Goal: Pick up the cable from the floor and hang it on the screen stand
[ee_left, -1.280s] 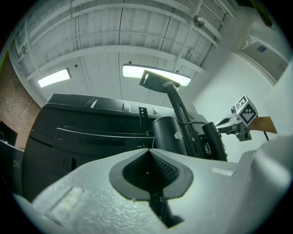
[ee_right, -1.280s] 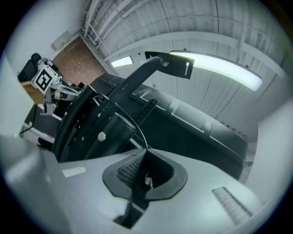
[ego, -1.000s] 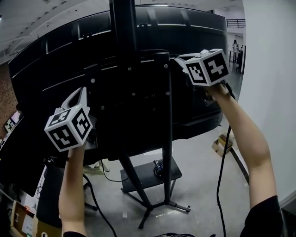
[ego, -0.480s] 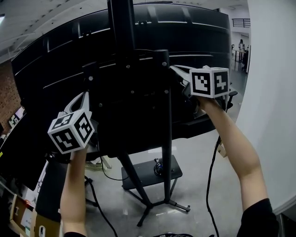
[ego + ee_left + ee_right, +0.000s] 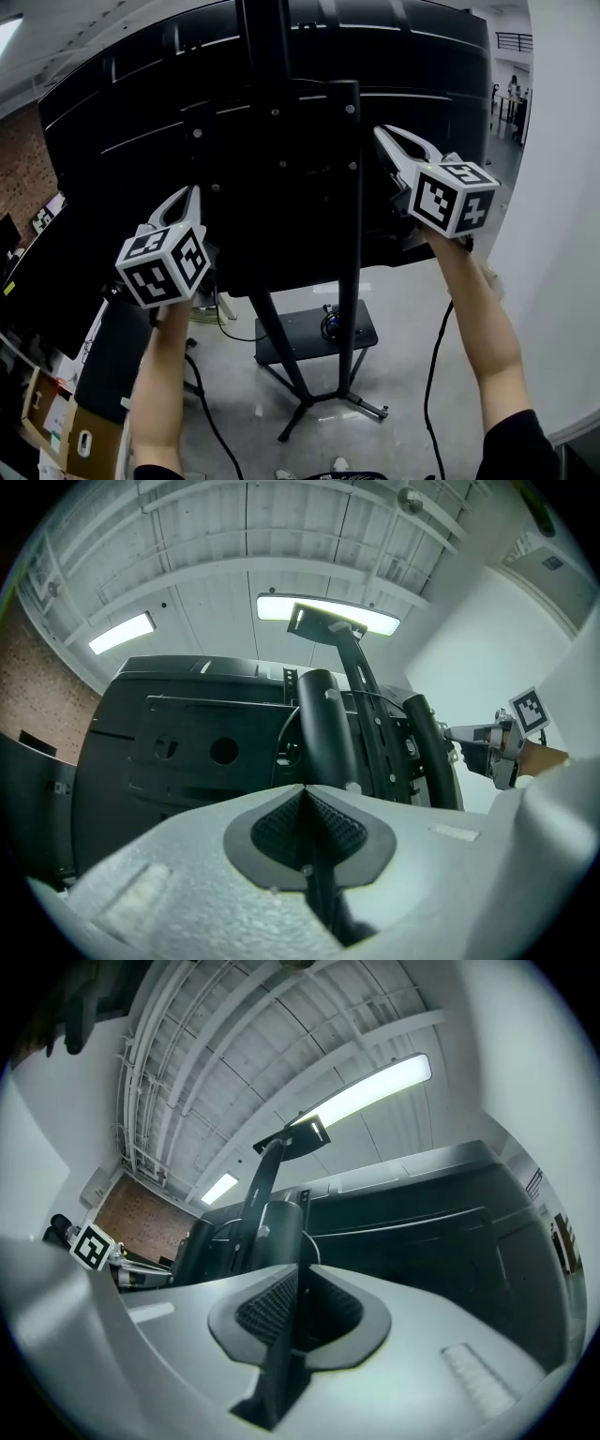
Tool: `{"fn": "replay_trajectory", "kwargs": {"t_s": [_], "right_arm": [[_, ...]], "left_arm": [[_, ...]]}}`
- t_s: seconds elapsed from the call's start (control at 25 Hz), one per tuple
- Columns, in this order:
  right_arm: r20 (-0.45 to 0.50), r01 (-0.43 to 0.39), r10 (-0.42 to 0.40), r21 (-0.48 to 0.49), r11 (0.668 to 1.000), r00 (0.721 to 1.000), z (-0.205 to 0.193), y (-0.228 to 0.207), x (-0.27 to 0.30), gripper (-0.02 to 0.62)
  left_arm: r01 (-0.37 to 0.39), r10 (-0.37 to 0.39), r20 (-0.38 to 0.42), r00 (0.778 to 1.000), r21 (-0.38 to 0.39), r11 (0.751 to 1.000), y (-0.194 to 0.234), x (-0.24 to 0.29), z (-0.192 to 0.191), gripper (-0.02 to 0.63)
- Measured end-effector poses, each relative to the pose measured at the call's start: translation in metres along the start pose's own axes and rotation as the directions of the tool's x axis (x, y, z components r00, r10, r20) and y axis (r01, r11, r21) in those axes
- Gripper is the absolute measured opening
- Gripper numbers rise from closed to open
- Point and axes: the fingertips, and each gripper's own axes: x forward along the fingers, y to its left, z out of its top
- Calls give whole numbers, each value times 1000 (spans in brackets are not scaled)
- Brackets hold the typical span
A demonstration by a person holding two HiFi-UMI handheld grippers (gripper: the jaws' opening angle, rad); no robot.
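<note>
Big black curved screen on the black metal screen stand fills the head view, and both grippers are up at its back. Biggest risk: a knock on post or panel when the arms pull away rocks the whole rig. The legs look narrow for that panel, my guess. Next, the thin black cable: the only stretch I can see hangs just beside the right forearm and runs down toward the grey floor. Its upper end goes behind the arm, so I can't tell whether it's actually seated on the stand. The left gripper view shows a thin dark loop around the post; may be the cable, not confirmed. If it's only draped, the long free run below is the load that drags it off, and I see no hook or clip to keep it. The forearm sits right next to that run, so a careless pull-back can snag it and strip it off. Right hand-held gripper: jaws have just been opening, narrow gap, nothing between the pads, so it can't catch a slip. Left hand-held gripper: jaws together at the tips, empty, on the far side of the post. It'd have to open and cross over to help.
</note>
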Motion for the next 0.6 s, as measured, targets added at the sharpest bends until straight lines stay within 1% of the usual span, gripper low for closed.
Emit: {"fn": "replay_trajectory", "kwargs": {"t_s": [0.16,0.36,0.44,0.48,0.6], "right_arm": [[-23,3,-3,-27,1000,1000,-16,20,-12,30],[-60,17,-19,-42,999,998,-47,65,-27,29],[-83,21,-23,-36,999,996,-63,88,-33,21],[-96,20,-23,-28,999,995,-72,101,-36,6],[-133,25,-24,7,1000,991,-96,138,-48,5]], "left_arm": [[44,-45,-35,998,-9,999,-12,-4,-19,-2],[127,-129,-71,989,-37,991,-26,-17,-46,-2],[158,-162,-82,983,-50,986,-31,-25,-56,-2],[173,-178,-87,980,-56,983,-33,-30,-61,-2],[222,-229,-103,968,-72,972,-42,-49,-80,-2]]}}
